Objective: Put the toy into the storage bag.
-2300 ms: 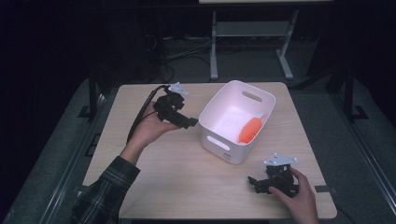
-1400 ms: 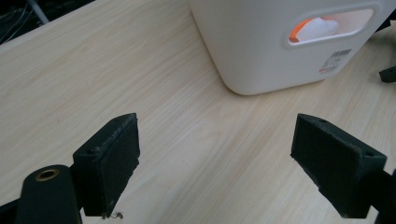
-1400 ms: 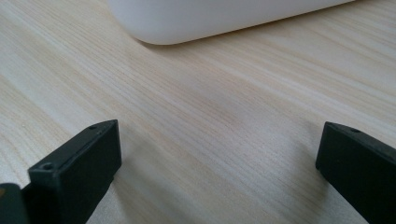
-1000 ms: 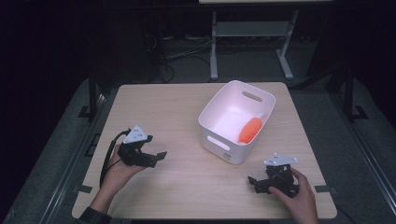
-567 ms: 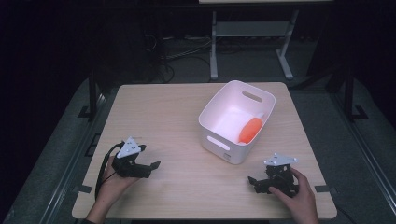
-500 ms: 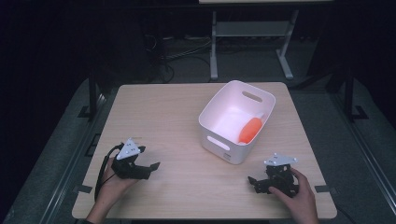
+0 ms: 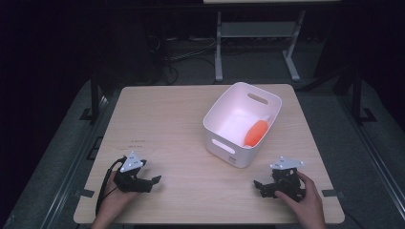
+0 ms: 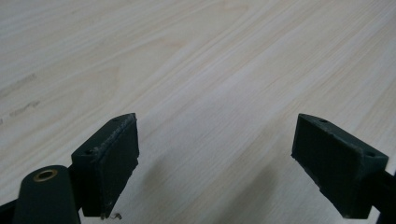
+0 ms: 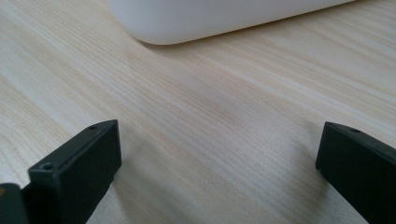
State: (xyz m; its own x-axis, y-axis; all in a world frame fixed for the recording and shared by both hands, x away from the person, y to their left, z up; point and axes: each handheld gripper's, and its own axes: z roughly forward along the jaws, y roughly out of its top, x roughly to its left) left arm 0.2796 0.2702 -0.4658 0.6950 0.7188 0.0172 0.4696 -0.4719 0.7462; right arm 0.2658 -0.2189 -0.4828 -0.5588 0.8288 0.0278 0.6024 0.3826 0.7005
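White tub (image 7: 241,125) with one orange thing (image 7: 255,132) inside, on the table (image 7: 162,114).

There is one tub and it sits near the right edge of the table, a bit toward the far side. The one orange thing lies in it, against its right wall. There are two grippers. The left gripper (image 7: 154,181) rests near the front left corner, and its jaws are wide apart with only bare wood between them. The right gripper (image 7: 260,185) rests near the front right corner, just in front of the tub, and its jaws are wide apart too, holding nothing. Nothing lies between the grippers and the tub. Behind the far edge stands a metal frame (image 7: 253,33).
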